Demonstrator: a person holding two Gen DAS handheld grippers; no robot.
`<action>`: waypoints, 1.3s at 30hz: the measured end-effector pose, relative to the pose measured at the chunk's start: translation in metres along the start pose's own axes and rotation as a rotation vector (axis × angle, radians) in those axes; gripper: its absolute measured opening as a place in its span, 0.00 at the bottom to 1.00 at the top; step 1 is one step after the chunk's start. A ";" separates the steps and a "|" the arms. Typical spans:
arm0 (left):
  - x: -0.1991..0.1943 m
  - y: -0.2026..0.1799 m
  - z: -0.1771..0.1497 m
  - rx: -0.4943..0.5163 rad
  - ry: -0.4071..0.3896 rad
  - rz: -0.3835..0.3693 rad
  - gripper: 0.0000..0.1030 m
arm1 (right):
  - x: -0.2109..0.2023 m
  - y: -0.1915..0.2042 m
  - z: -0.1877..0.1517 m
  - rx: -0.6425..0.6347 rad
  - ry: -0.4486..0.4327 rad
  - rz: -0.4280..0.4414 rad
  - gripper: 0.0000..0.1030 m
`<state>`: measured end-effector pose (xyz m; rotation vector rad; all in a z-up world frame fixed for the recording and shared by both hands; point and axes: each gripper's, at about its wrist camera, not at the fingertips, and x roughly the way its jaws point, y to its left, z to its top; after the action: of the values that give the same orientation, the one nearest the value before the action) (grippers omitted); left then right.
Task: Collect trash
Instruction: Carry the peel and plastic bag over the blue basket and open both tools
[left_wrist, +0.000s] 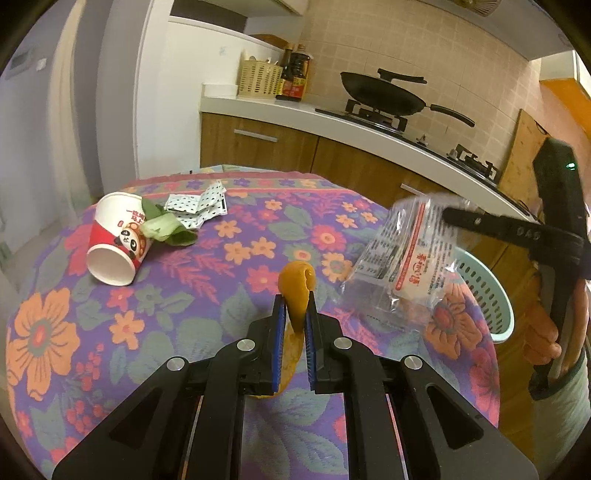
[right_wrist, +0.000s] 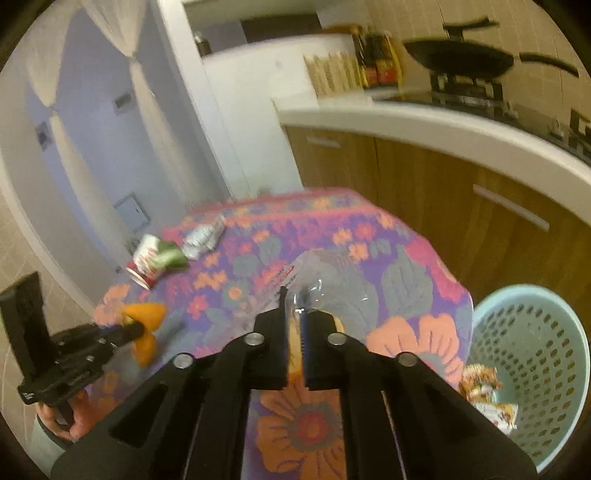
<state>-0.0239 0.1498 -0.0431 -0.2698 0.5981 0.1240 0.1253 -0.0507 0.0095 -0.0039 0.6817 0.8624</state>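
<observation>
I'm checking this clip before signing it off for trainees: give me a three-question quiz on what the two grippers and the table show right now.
1. True or false: the left gripper is shut on the orange peel.
2. What does the right gripper hold? A) paper cup B) clear plastic wrapper C) green leaf
3. Fill in: beside the table's floral cloth stands a pale green ____ with some trash already in it.

Key:
1. True.
2. B, the clear plastic wrapper; the paper cup and green leaf lie on the cloth.
3. Basket.
</observation>
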 end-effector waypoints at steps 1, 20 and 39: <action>-0.001 -0.001 0.002 0.003 -0.005 0.000 0.08 | -0.005 0.004 0.002 -0.001 -0.030 0.012 0.02; 0.025 -0.147 0.063 0.222 -0.067 -0.198 0.08 | -0.128 -0.114 -0.014 0.213 -0.227 -0.238 0.01; 0.135 -0.276 0.047 0.288 0.097 -0.339 0.11 | -0.081 -0.218 -0.078 0.400 0.062 -0.368 0.52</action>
<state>0.1650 -0.0960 -0.0239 -0.0951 0.6498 -0.3023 0.1986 -0.2729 -0.0645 0.1981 0.8712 0.3649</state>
